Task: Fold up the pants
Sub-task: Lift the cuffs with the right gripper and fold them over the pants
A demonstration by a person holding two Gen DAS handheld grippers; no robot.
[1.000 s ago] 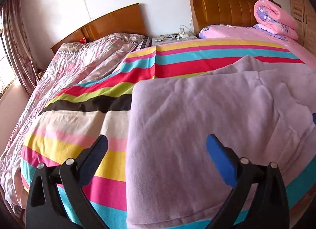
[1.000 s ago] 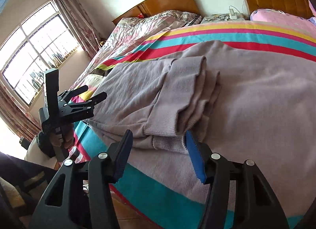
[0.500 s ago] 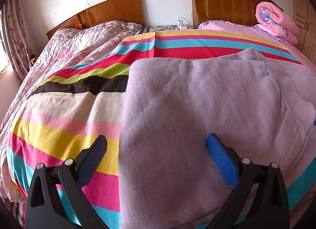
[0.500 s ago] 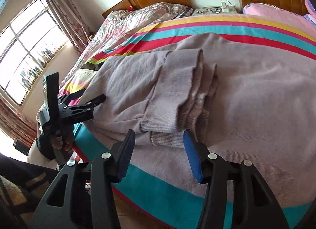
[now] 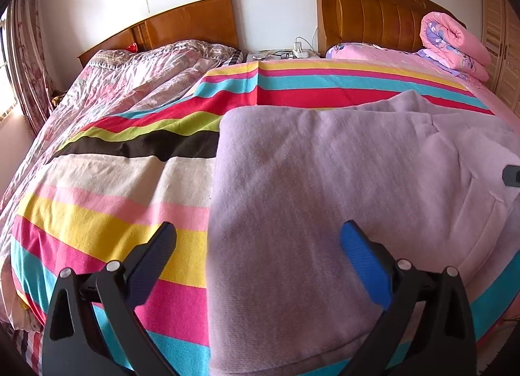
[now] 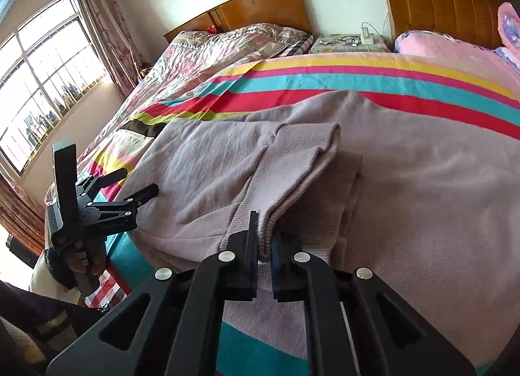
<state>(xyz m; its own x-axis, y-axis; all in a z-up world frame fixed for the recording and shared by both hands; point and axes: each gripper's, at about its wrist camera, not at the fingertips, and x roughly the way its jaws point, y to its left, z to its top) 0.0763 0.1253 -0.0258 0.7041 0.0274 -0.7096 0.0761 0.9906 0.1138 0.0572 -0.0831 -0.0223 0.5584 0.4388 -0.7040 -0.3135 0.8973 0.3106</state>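
Lilac knit pants (image 5: 325, 174) lie folded over on a striped bedspread (image 5: 130, 181). In the right wrist view the pants (image 6: 406, 181) fill the middle, with their ribbed cuffs (image 6: 292, 178) stacked on top. My right gripper (image 6: 264, 246) is shut on the edge of the ribbed cuffs. My left gripper (image 5: 258, 256) is open, hovering over the left edge of the pants near the bed's front edge. It also shows in the right wrist view (image 6: 136, 182), open, at the pants' left side.
A second bed with a floral quilt (image 5: 123, 83) lies to the left. A nightstand (image 5: 279, 54) with cables stands between the two headboards. A rolled pink quilt (image 5: 455, 44) and pillow sit at the back right. A window (image 6: 42, 77) is on the far left.
My right gripper moved forward and closed on the ribbed cuffs. My left gripper moved in over the pants' left edge and stayed open.
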